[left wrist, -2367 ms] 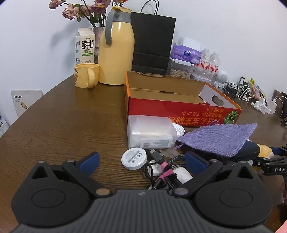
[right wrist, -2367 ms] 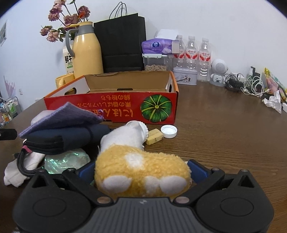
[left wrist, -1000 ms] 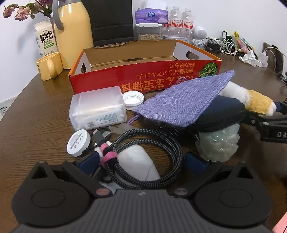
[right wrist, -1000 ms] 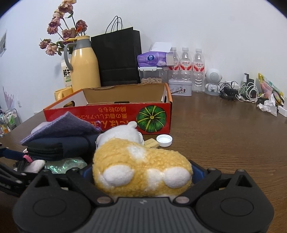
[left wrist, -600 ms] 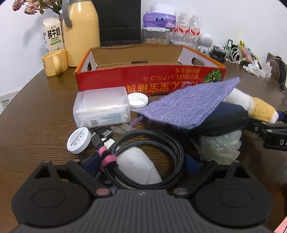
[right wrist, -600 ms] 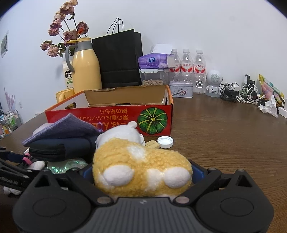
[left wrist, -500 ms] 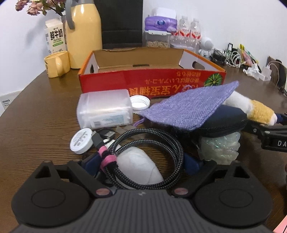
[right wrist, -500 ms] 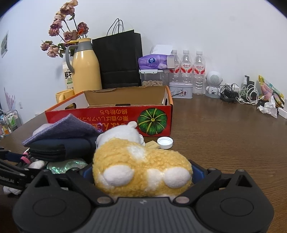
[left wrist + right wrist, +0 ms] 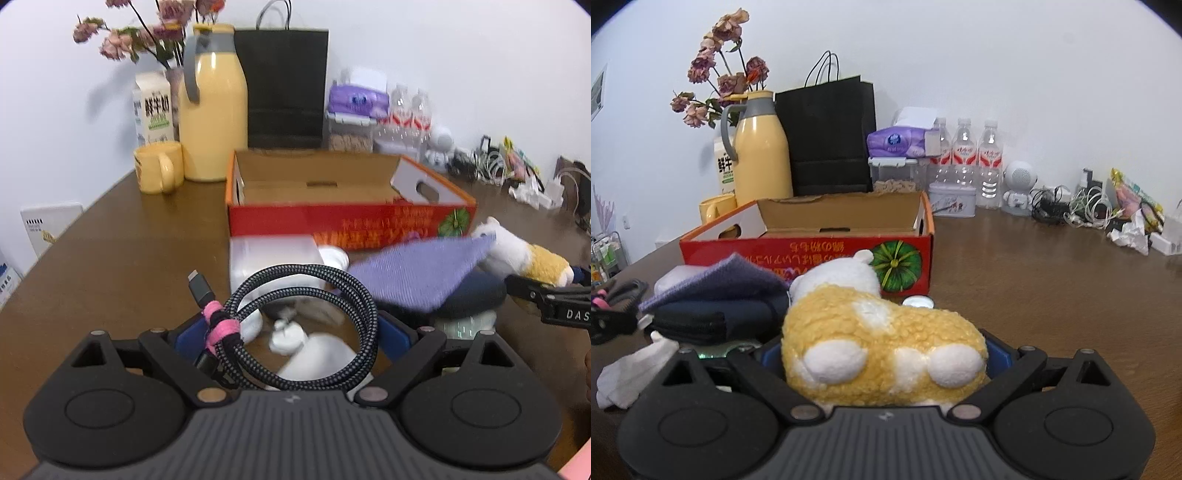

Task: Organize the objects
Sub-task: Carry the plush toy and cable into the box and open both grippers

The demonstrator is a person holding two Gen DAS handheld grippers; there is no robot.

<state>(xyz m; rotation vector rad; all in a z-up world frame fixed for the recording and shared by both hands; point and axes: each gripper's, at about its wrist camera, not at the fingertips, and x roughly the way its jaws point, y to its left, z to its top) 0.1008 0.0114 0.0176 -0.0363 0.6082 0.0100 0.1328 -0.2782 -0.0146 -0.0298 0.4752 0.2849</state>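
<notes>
Left wrist view: left gripper (image 9: 291, 334) clamps a coiled cable (image 9: 303, 325), plug (image 9: 201, 290) pointing up-left; right gripper (image 9: 884, 356) grips plush toy (image 9: 882, 347), head toward the box (image 9: 812, 251)

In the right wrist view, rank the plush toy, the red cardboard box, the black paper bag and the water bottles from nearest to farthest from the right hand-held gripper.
1. Plush toy: clamped in the right hand-held gripper.
2. Red cardboard box: just ahead, slightly left.
3. Black paper bag and water bottles: both at the wall behind the box, bag to the left, bottles to the right; too close to call.
</notes>
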